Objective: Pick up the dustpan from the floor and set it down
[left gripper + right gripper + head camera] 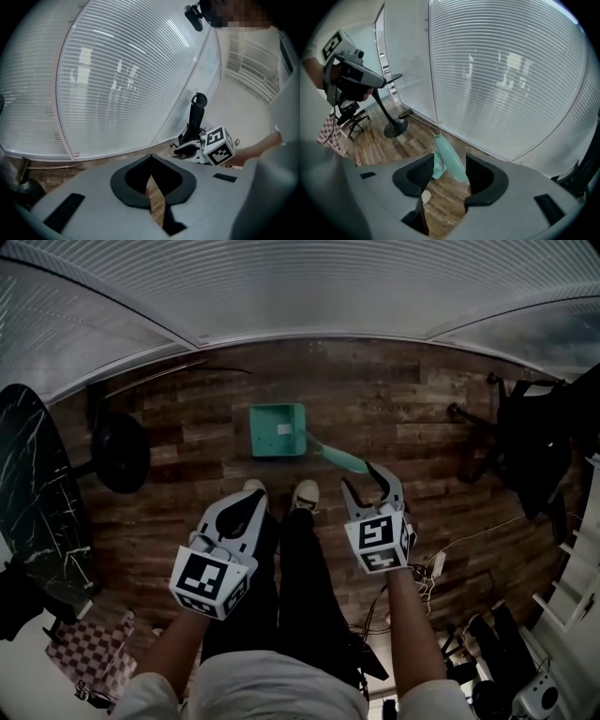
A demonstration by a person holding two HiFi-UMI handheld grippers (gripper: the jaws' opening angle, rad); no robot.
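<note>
On the dark wood-plank floor [187, 418], just ahead of the person's pale shoes [306, 493], seeing a teal plastic dustpan [278, 430] lying flat with the open side facing up. Noting a squarish tray with low raised walls, a small pale patch inside, and a long tapering handle of the same teal running out from one corner toward the right gripper [370, 486]. Sitting near the white ribbed blind wall [309, 287], well apart from the black round-base stand [120, 451] off to the left.

Reading the right gripper [450, 159] as wide: jaws standing clearly apart, with the dustpan [446, 151] handle showing in the gap between them in the right gripper view. Pads not pressing on it. Hovering over the handle's far end in the head view; not telling whether touching.

Reading the left gripper [251, 498] as closed and empty: in the left gripper view [151, 174], jaws meeting at the tips, with only a sliver of floor showing through below them. Hanging over the person's left leg, beside the shoes and short of the dustpan.

Also noting a black office chair [525, 437] at far right.
</note>
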